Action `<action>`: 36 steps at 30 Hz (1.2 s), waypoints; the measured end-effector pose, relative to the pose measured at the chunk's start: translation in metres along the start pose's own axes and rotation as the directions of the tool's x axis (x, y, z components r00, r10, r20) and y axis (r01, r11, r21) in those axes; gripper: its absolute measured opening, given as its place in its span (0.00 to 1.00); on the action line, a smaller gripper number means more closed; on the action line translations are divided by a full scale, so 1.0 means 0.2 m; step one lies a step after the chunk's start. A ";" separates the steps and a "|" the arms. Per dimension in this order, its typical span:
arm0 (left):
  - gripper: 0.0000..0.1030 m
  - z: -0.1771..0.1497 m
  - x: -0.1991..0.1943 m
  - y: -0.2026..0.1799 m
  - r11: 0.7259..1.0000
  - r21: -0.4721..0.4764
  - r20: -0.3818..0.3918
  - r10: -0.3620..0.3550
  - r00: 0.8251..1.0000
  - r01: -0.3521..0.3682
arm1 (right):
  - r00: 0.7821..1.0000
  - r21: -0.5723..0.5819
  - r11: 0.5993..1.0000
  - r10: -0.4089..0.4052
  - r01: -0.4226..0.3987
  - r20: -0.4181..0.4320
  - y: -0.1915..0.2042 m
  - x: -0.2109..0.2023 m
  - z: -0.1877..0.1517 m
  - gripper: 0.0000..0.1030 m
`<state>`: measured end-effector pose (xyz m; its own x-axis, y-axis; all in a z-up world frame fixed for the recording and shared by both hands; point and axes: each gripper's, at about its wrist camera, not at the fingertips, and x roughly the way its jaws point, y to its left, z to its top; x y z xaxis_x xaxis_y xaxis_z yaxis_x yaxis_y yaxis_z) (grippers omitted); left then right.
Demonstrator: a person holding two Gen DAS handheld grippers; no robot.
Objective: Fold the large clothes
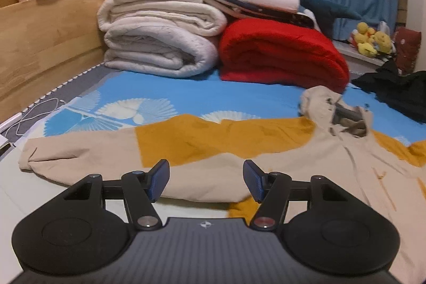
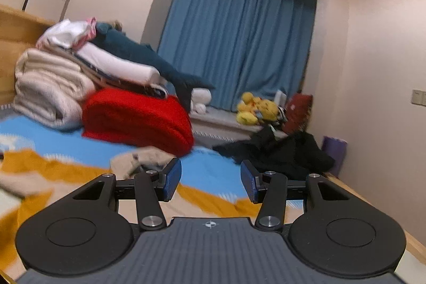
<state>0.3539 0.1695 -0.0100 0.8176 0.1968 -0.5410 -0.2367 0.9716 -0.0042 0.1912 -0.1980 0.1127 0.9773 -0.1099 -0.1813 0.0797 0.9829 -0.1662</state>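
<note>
Garment: a large beige and mustard-yellow hooded jacket of soft woven fabric (image 1: 213, 151) lies spread on the blue patterned bedsheet (image 1: 165, 87), near side of the bed, 1 sleeve reaching left, hood (image 1: 330, 108) toward the far right.
Handling: judged light, limp and creasing; it will drape and sag from any 1 pinch point, not slippery.
Hold points: sleeve cuff (image 1: 29, 159) at the left and the near hem; 2 spread pinches should keep an edge straight.
Left gripper (image 1: 206, 178): jaws wide, nothing between them, hovering above the sleeve.
Right gripper (image 2: 210, 180): jaws parted, empty, pointing over the bed; this view is blurred, so fabric contact seems absent.
Surroundings: folded white quilts (image 1: 159, 39) and a red blanket (image 1: 282, 52) at the far side.
</note>
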 end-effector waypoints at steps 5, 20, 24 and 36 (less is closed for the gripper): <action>0.55 0.00 0.13 0.18 0.999 -0.017 -0.023 0.036 0.999 -0.037 | 0.995 0.074 0.993 0.092 -0.096 0.049 0.11 0.23 0.10 0.50; 0.45 -0.17 0.67 1.14 0.898 -0.337 -0.218 0.218 0.951 -0.283 | 0.956 0.177 0.950 0.277 -0.257 -0.101 0.23 0.59 -0.10 0.23; 0.50 -0.24 0.72 1.41 0.786 -0.519 -0.241 0.242 0.940 -0.336 | 0.944 0.196 0.943 0.298 -0.267 -0.146 0.24 0.66 -0.12 0.16; 0.01 -0.15 0.70 1.60 0.669 -0.645 -0.175 0.339 0.924 -0.368 | 0.909 0.201 0.927 0.357 -0.316 -0.215 0.31 0.71 -0.18 0.16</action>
<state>0.3773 0.5042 -0.1127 0.5834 0.4885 -0.6489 -0.7981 0.4930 -0.3463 0.3281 -0.1575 0.0415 0.8749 0.2189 -0.4321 -0.1956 0.9757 0.0983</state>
